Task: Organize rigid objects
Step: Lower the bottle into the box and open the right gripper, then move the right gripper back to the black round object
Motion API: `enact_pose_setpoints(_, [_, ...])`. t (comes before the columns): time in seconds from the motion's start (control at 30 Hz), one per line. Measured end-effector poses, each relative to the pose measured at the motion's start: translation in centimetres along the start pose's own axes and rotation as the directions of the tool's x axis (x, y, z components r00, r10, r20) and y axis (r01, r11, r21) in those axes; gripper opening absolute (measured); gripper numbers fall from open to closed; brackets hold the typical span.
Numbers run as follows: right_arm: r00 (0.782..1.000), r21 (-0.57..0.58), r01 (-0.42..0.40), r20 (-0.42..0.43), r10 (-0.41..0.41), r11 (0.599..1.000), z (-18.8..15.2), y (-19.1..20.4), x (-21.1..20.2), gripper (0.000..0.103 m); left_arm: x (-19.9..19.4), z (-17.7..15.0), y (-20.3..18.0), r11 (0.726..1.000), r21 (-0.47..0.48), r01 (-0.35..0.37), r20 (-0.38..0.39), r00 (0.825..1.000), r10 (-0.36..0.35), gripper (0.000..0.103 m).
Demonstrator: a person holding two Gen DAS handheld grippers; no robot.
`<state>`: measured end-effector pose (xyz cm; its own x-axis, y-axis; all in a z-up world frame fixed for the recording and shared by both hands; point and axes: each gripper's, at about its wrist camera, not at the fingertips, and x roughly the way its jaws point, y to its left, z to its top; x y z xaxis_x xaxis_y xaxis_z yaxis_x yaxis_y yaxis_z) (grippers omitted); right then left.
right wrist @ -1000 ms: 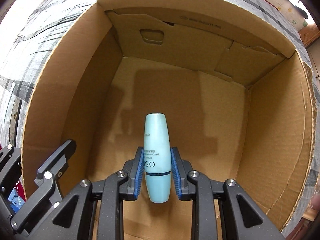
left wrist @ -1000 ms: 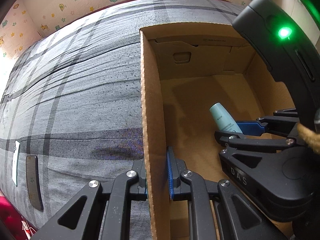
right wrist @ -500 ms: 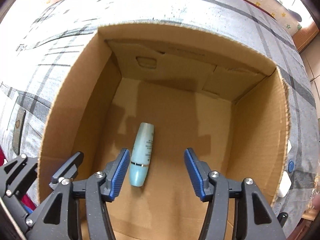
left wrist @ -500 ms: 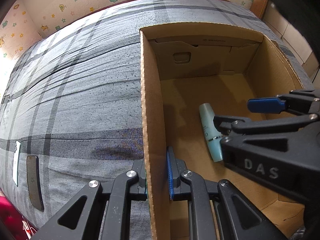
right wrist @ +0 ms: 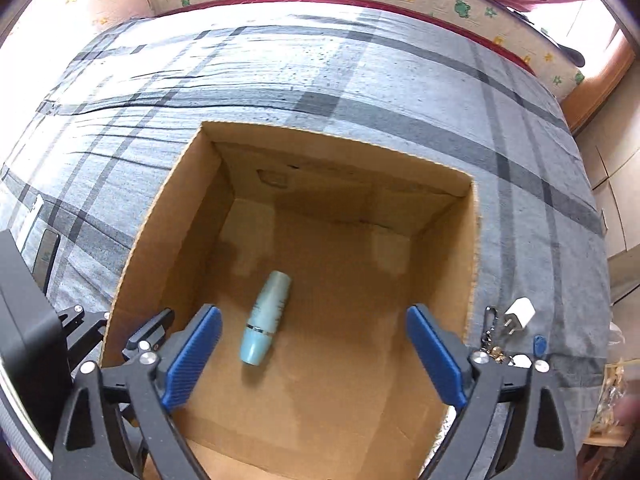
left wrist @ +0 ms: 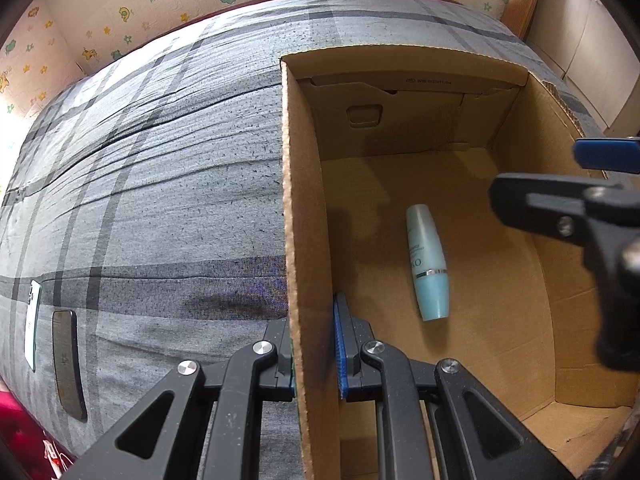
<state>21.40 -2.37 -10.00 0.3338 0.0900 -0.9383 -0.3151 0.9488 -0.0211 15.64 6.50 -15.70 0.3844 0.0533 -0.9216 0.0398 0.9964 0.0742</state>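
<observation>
The left gripper [left wrist: 314,354] is clamping the box [left wrist: 306,240] wall while the right gripper [right wrist: 314,360], jaws just opened and empty, is hanging over the bottle [right wrist: 264,318] lying near the box's left wall, light, stiff, probably slick, best gripped mid-body.

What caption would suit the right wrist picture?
Open right gripper above a cardboard box where a pale blue bottle lies on its side.
</observation>
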Motion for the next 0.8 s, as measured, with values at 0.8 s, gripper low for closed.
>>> enact_pose_setpoints(0.8, [0.997,0.150,0.030,0.062,-0.039,0.988,-3.7,-11.1,-6.9,0.102,-0.1,0.2,-0.7,1.000,0.010,-0.022,-0.002,1.000,0.022,0.014])
